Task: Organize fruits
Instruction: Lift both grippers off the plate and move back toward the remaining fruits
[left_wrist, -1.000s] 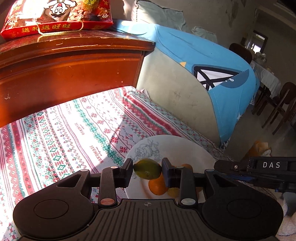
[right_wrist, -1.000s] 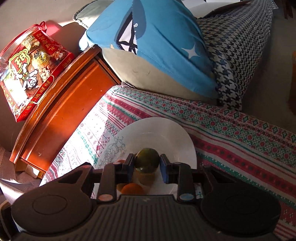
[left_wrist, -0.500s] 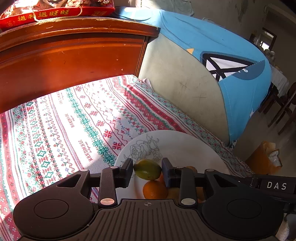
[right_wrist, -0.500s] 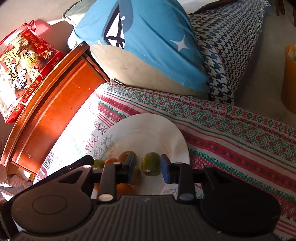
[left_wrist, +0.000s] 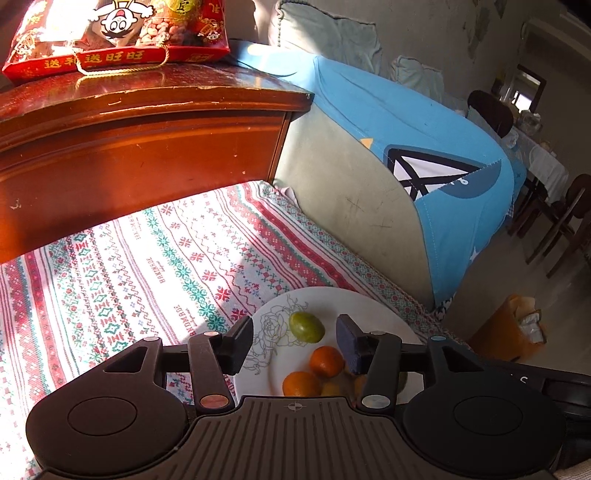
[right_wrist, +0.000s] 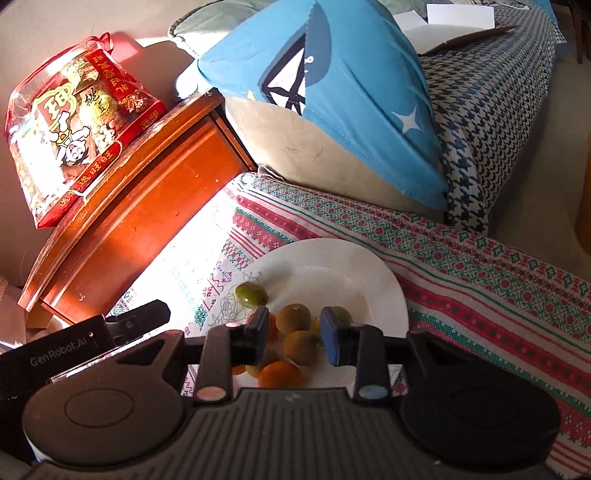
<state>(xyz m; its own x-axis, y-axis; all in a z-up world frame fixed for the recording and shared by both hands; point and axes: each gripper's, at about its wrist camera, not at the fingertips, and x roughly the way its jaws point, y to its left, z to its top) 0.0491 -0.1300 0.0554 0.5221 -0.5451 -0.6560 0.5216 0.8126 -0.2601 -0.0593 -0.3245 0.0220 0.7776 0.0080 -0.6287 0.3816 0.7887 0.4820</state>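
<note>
Fruit lay gathered on the white plate (right_wrist: 384, 273) on the worktop: a green one (left_wrist: 306, 326), oranges (left_wrist: 325, 361), brownish ones (right_wrist: 293, 317). My left tongs (left_wrist: 295, 345) and right tongs (right_wrist: 293, 338) hung apart, empty, above it. Placing looked done; next, I judged, came backing away.

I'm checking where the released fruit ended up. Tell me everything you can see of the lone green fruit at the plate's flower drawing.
The green fruit is small, oval and smooth, yellow-green with a shiny highlight and a faint darker patch. It lies on its side on the white plate, beside the outlined rose drawing, apart from the orange and brownish fruits clustered nearer the cameras. Nothing grips it: the left gripper is open, its fingers either side and short of it, and the right gripper is open over the cluster. It casts a shadow on the plate.
</note>
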